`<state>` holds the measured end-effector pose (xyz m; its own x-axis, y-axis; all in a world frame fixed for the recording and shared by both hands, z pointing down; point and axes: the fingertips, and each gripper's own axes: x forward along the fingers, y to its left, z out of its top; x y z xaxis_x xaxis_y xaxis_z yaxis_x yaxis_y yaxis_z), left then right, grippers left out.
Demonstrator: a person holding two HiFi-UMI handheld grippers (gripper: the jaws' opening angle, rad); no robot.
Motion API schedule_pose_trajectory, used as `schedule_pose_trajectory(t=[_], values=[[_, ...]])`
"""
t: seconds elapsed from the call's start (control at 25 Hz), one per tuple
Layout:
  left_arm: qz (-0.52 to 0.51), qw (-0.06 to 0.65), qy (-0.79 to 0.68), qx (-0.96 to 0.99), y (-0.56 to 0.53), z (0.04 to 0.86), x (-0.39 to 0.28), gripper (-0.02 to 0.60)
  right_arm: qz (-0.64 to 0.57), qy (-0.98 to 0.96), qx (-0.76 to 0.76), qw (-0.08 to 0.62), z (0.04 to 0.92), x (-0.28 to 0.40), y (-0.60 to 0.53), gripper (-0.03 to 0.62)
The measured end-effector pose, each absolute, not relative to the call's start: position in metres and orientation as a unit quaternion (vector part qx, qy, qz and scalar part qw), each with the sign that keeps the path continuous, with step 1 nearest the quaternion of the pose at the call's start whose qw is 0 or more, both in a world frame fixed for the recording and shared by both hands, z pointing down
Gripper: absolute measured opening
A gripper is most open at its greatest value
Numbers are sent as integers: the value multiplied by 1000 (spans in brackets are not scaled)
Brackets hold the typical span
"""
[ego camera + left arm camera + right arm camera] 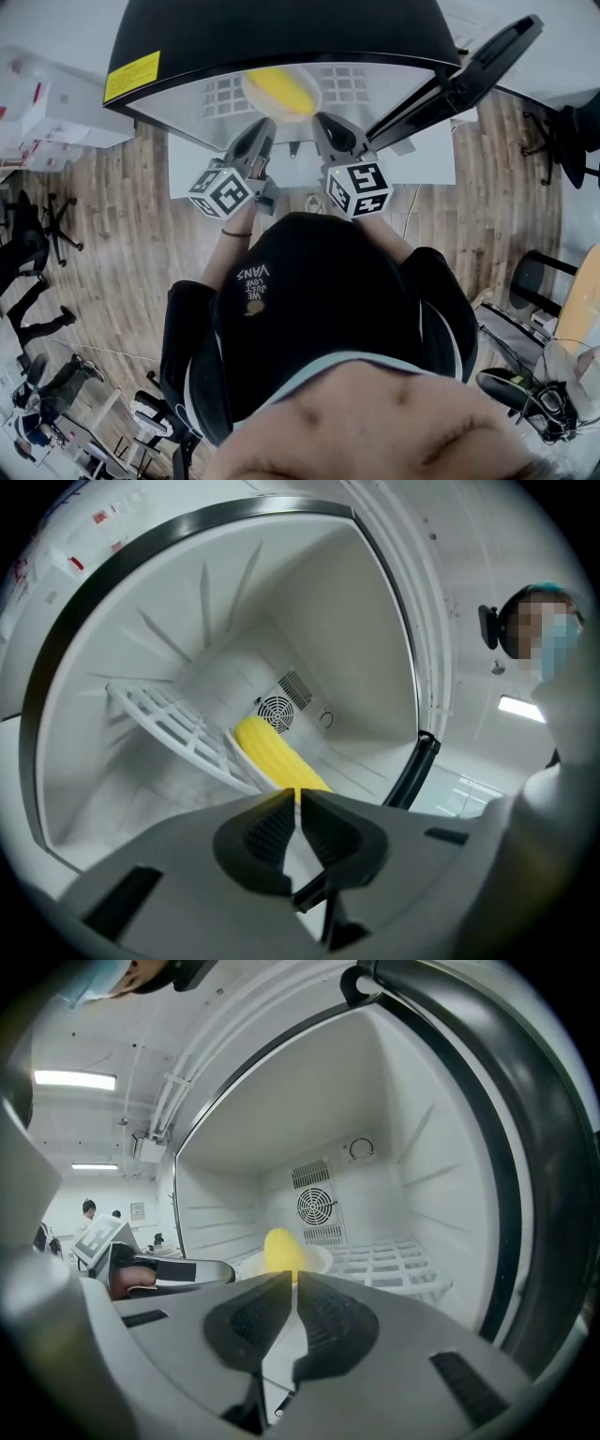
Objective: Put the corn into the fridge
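Nearest the camera in the head view is the person's black top [319, 309], with both arms reaching forward toward a small fridge [281, 33] that stands on a white tabletop [433, 155] above a wooden floor [122, 234]. The left claw [262, 133] and the right claw [327, 125] are held side by side at the mouth of the fridge, each with its marker cube on the near side. In the left gripper view the left claw [296, 797] has its jaws closed together with nothing between them. The right gripper view shows the same for the right claw [292, 1279], whose pads meet on nothing, with the left one just to its left. The fridge door [469, 70] hangs open at the right. Past the claw tips, inside the white compartment, the corn [283, 1250] lies apart from both claws in what looks like a shallow white dish [316, 1260]. A white wire rack [394, 1265] lies beside it to the right. On the far wall behind it sits a round fan grille [317, 1207].
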<state>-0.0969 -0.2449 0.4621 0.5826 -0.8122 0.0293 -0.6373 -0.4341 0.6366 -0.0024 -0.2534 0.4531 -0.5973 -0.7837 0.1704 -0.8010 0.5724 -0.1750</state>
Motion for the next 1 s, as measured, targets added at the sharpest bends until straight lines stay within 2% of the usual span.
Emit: schedule_pose_trajectory(t=[0.56, 1.0], values=[[-121, 274, -450, 841, -246, 465, -95, 32, 122, -891, 435, 49, 461, -10, -243, 26], [-121, 276, -452, 840, -253, 465, -94, 31, 120, -893, 431, 51, 461, -9, -254, 26]])
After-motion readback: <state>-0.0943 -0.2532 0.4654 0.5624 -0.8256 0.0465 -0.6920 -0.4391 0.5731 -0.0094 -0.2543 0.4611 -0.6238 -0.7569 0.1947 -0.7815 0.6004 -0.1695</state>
